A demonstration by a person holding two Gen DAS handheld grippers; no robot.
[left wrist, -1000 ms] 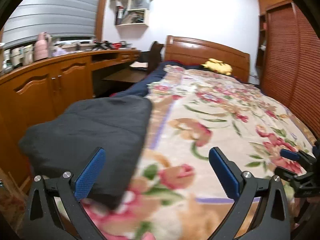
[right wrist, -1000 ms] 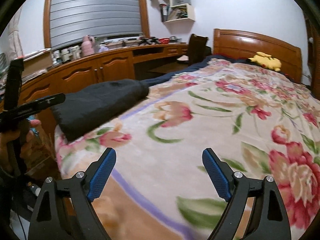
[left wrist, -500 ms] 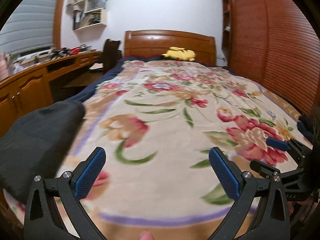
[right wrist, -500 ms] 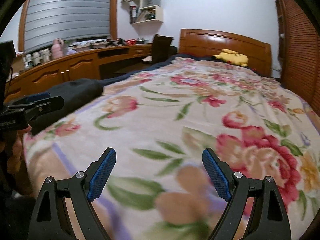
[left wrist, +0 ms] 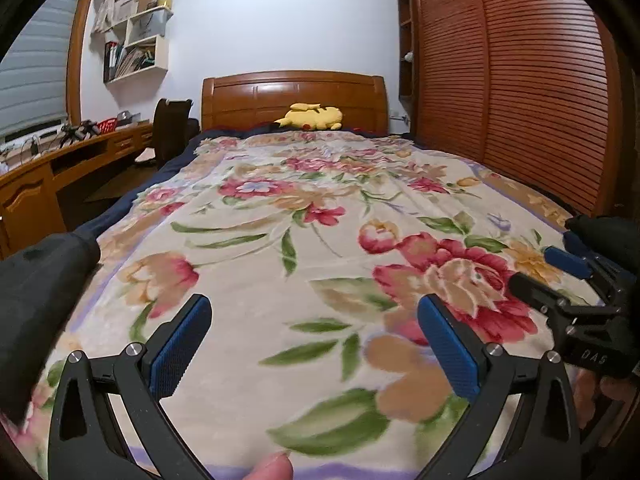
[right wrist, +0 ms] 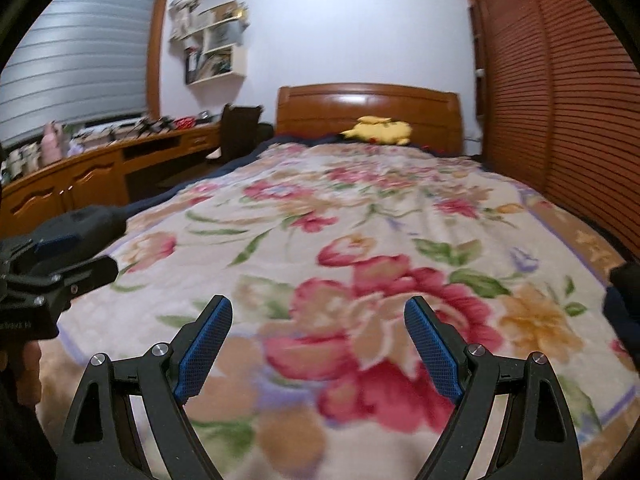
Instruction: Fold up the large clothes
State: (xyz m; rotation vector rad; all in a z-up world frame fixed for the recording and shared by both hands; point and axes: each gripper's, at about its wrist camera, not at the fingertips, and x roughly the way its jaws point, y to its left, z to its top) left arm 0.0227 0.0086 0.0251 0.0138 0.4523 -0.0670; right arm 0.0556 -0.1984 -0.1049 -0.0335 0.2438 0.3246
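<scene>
A folded dark grey garment (left wrist: 36,300) lies at the bed's left near corner; in the right wrist view (right wrist: 86,220) it shows behind the other gripper. A second dark garment (left wrist: 608,236) lies at the bed's right edge and also shows in the right wrist view (right wrist: 626,300). My left gripper (left wrist: 314,338) is open and empty above the floral blanket (left wrist: 320,208). My right gripper (right wrist: 318,340) is open and empty above the blanket's big red flower (right wrist: 384,320). Each gripper shows at the edge of the other's view.
A yellow plush toy (left wrist: 312,117) lies by the wooden headboard (left wrist: 294,98). A long wooden desk (right wrist: 100,168) with clutter and a dark chair (left wrist: 170,128) run along the left. Slatted wardrobe doors (left wrist: 520,80) close the right side.
Both grippers have swung right, away from the folded dark garment toward the bed's middle and right. The garment has slid to the left edge of both views. Both stay open.
</scene>
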